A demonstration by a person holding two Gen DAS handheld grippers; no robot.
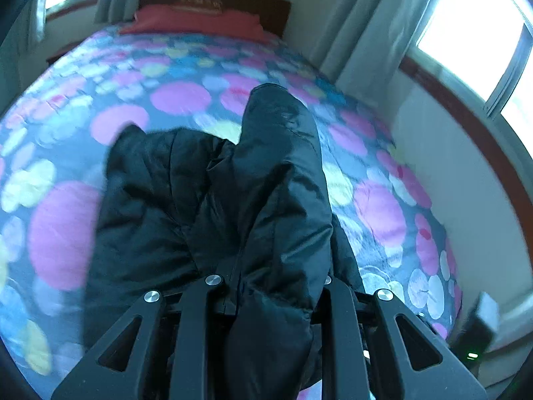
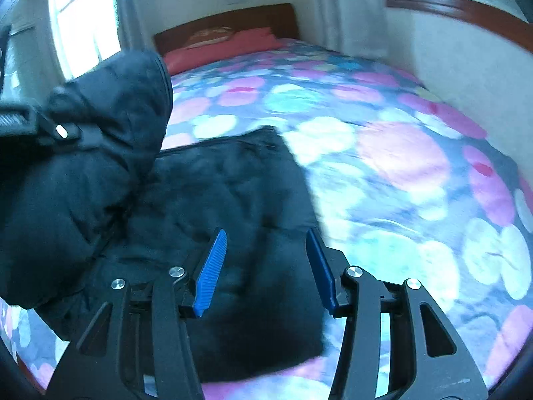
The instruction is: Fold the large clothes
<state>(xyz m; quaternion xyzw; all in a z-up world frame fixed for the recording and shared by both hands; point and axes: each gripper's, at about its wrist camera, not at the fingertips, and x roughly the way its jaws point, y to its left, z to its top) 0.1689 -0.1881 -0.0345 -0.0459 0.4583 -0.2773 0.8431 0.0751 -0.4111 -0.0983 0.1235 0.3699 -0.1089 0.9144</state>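
Two windows [image 1: 473, 30], floral bedspread [image 2: 399, 153]; left tool [image 1: 269, 286] clamps black jacket [image 1: 166, 200], right tool [image 2: 266, 266] apart.

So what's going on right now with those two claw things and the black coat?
Left gripper shut on black jacket, a fold lifted. Right gripper open above the jacket, holding nothing. Jacket on the patterned bedspread. Nothing in the way.

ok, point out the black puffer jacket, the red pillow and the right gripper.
black puffer jacket [image 2: 240, 193]: right wrist view, flat part lying on the bed.
red pillow [image 1: 193, 21]: left wrist view, middle of its front face.
right gripper [image 2: 266, 266]: right wrist view, midway between the blue fingertips.
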